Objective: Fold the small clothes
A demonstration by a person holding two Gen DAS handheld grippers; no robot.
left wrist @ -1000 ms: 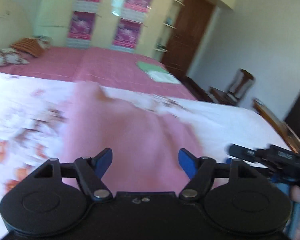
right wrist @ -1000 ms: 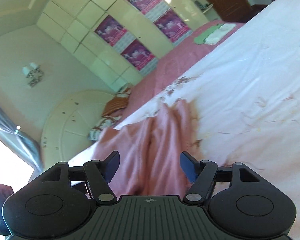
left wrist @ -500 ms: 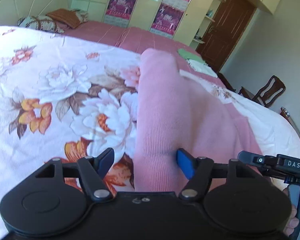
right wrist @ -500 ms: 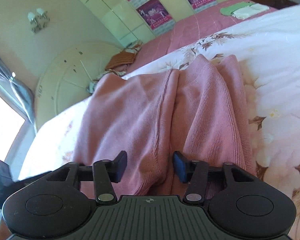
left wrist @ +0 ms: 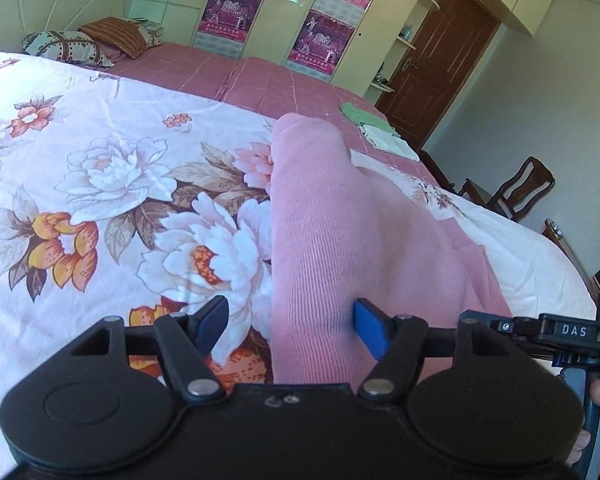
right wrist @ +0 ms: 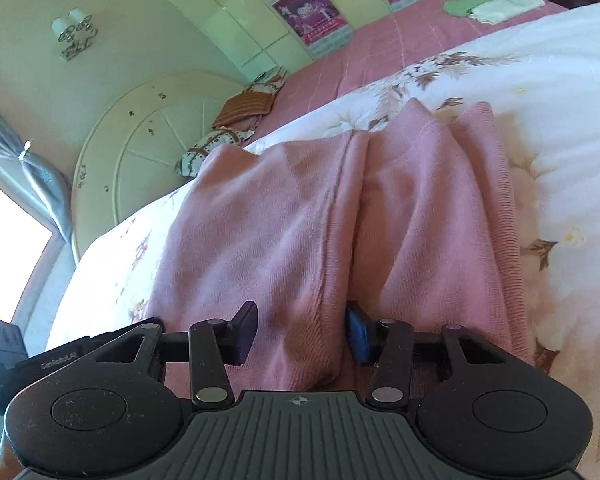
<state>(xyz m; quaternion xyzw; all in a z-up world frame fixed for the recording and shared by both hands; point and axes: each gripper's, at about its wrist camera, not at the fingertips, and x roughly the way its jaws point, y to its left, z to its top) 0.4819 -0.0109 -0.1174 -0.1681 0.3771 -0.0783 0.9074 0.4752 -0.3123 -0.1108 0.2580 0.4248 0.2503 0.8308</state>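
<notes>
Pink sweater on floral bedspread

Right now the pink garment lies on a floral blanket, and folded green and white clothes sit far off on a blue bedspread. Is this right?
Not quite: the bedspread under the folded clothes is pink, not blue, as the left wrist view shows. The pink garment does lie on the floral blanket.

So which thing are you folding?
Find the big bed with the flowery white quilt. A soft pink knitted garment lies bunched on it, right between the gripper fingers. It's plain pink; the small green and white cloths lie farther away.
</notes>
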